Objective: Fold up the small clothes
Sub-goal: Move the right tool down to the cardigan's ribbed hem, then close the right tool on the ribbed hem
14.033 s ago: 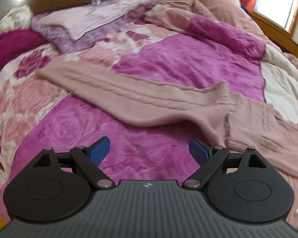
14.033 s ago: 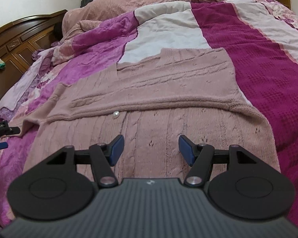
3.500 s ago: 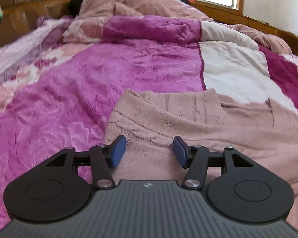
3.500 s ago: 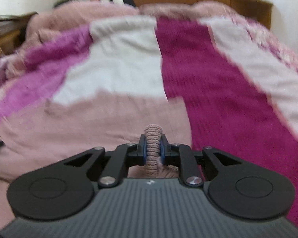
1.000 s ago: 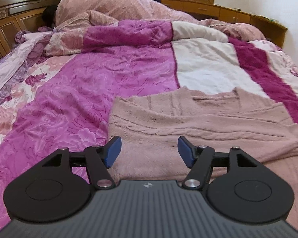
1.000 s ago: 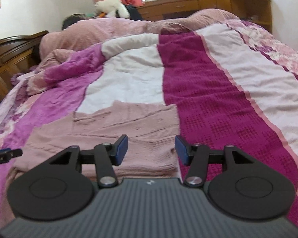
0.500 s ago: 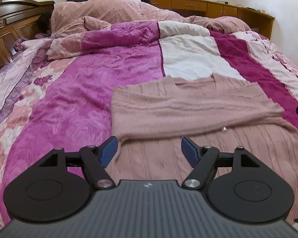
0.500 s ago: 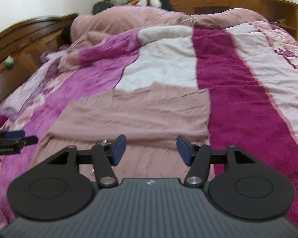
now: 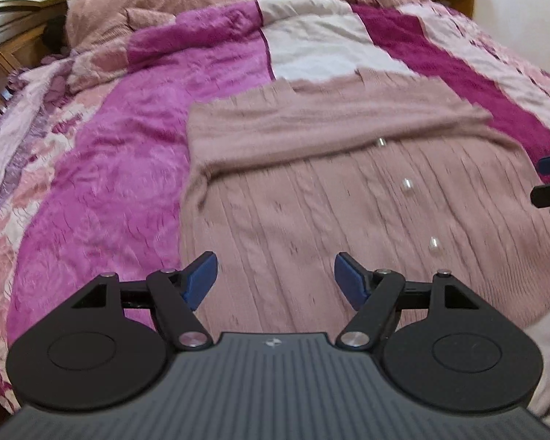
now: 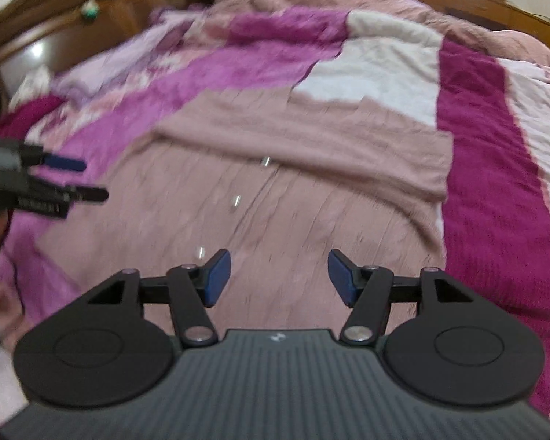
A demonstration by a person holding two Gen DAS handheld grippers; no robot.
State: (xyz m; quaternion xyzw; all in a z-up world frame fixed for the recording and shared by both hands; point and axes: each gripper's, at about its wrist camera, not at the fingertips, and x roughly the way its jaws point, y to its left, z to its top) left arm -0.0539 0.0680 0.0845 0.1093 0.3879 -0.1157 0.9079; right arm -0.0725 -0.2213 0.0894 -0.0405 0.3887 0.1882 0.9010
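Both grippers' fingers stand spread with nothing between them: the left gripper [image 9: 275, 277] over the near left part of the pink cardigan [image 9: 311, 198], the right gripper [image 10: 279, 277] over its near right part, about equally close. The cardigan lies flat on the bed [image 9: 110, 154], sleeves folded across its chest; its long axis runs away from the fingers, neckline farthest, hem nearest. Lifting that hem looks likely next.

Cardigan [image 9: 311, 190] flat on quilt [image 9: 102, 190]; sleeves apparently folded across its far half.
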